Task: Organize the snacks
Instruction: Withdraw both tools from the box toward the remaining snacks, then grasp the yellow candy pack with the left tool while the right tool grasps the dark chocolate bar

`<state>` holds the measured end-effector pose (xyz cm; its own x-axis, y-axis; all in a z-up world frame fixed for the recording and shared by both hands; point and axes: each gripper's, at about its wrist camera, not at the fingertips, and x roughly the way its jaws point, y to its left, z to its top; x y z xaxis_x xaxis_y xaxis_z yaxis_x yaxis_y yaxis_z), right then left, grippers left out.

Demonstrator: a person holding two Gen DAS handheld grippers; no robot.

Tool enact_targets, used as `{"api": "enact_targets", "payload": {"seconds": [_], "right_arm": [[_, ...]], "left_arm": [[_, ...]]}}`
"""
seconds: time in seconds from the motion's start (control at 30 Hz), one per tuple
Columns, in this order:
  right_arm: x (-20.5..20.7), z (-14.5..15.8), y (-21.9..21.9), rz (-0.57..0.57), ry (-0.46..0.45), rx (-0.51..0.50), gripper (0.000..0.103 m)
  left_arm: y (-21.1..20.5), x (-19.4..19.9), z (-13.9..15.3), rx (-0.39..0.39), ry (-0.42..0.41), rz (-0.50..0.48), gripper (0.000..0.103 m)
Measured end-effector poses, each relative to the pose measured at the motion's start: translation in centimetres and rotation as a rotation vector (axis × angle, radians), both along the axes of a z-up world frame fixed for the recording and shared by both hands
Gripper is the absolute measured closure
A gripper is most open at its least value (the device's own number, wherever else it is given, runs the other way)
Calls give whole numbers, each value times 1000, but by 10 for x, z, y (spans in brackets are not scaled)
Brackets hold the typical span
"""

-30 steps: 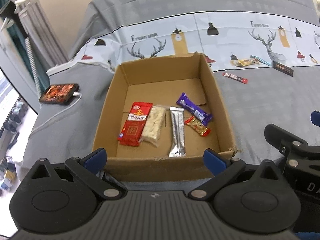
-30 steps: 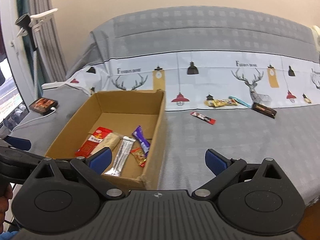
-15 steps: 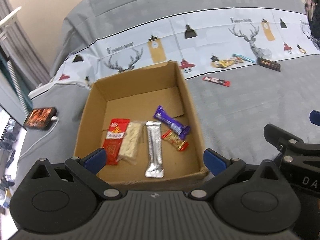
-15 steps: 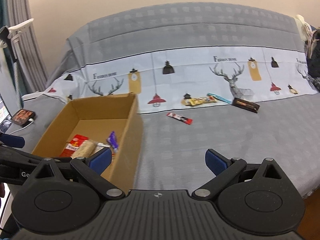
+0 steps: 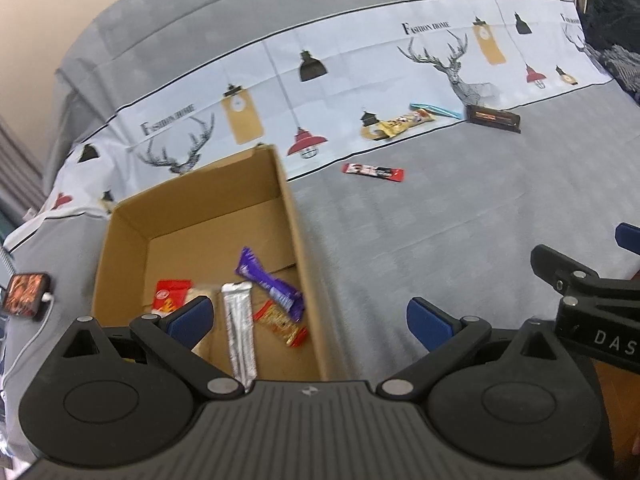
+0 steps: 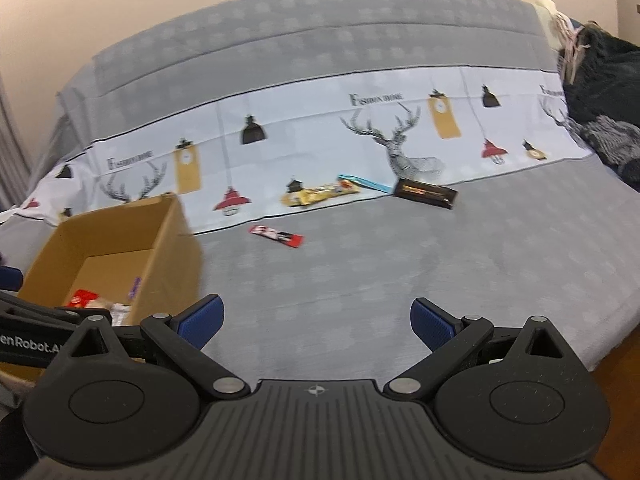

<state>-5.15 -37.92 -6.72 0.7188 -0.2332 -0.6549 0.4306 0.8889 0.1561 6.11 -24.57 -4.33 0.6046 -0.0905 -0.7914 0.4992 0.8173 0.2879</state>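
sorting partly done: cardboard box (image 5: 200,216) on the bed (image 5: 440,240) already holding five snacks, namely red packet (image 5: 172,294), pale bar (image 5: 199,291) beside it, silver bar (image 5: 239,332), purple bar (image 5: 268,282), small red-and-gold packet (image 5: 282,323). left to collect, all outside to the right of the box: red-and-black bar (image 5: 373,171) nearest, then yellow bar (image 5: 402,122), teal strip (image 5: 434,109) and dark brown bar (image 5: 495,117), well apart from the box. left gripper (image 5: 308,316) and right gripper (image 6: 318,318) both spread wide, empty, near the box.

Right hand-held gripper (image 6: 316,320) (fingers spread, empty) faces a red bar (image 6: 276,235) beside the cardboard box (image 6: 160,240).
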Motion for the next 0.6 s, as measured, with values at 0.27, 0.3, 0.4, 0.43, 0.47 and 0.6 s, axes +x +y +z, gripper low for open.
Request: {"api": "enact_targets", "payload": {"seconds": [0.27, 0.3, 0.4, 0.43, 0.47, 0.6], "right_arm": [[16, -16, -43, -44, 27, -12, 4], [20, -17, -52, -51, 30, -18, 4], [30, -20, -78, -70, 26, -42, 3], [36, -21, -89, -76, 23, -55, 3], [42, -22, -98, -79, 22, -65, 2], [80, -37, -140, -77, 32, -105, 1]], "left_arm": [[-42, 44, -16, -2, 79, -60, 0], [-48, 54, -18, -10, 95, -67, 0], [-72, 83, -24, 2, 93, -82, 0], [-80, 92, -26, 6, 85, -94, 0], [-91, 103, -30, 17, 77, -107, 0], [-132, 151, -51, 21, 93, -169, 0]]}}
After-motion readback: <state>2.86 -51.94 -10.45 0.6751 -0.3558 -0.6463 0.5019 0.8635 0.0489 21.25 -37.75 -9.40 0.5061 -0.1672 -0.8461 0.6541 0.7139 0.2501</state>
